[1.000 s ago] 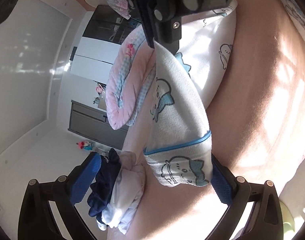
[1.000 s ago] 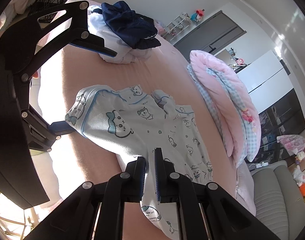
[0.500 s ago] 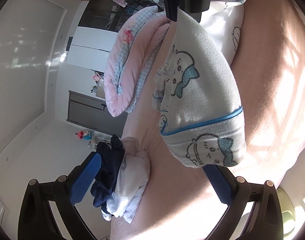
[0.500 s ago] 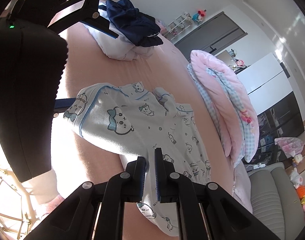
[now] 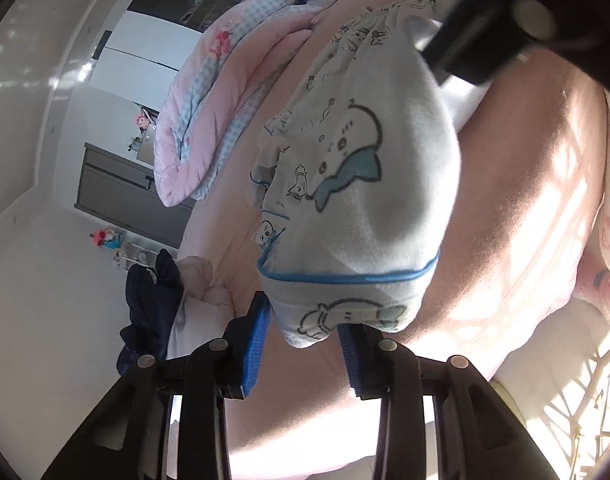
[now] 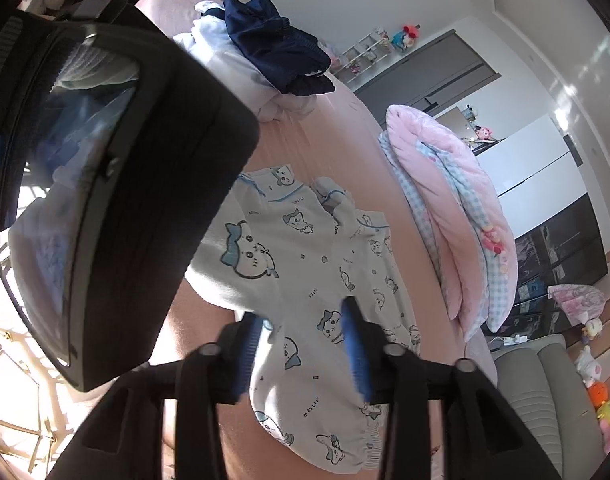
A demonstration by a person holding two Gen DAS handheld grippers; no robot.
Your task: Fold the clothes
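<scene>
A pale pyjama top (image 5: 365, 200) with cartoon prints and blue piping lies bunched on the pink bed sheet (image 5: 525, 180). Its piped cuff (image 5: 345, 312) hangs between the blue pads of my left gripper (image 5: 301, 312). Those jaws are closing and a gap still shows beside the cloth. In the right wrist view the same top (image 6: 305, 260) spreads under my right gripper (image 6: 301, 312). The right jaws are opening, the fabric lies below them and is not pinched. The left gripper's black body (image 6: 125, 200) fills that view's left side.
A folded pink and blue-check quilt (image 6: 457, 200) lies along the bed's far side. A heap of white clothes topped by a navy garment (image 6: 273, 56) sits at the bed's end. A grey sofa (image 6: 545, 400) with toys stands beyond. A wire basket (image 5: 585, 400) is beside the bed.
The left jaws have narrowed around the cuff and the left gripper has tilted closer to the garment. The right jaws, earlier shut on the fabric, have spread and let it go.
</scene>
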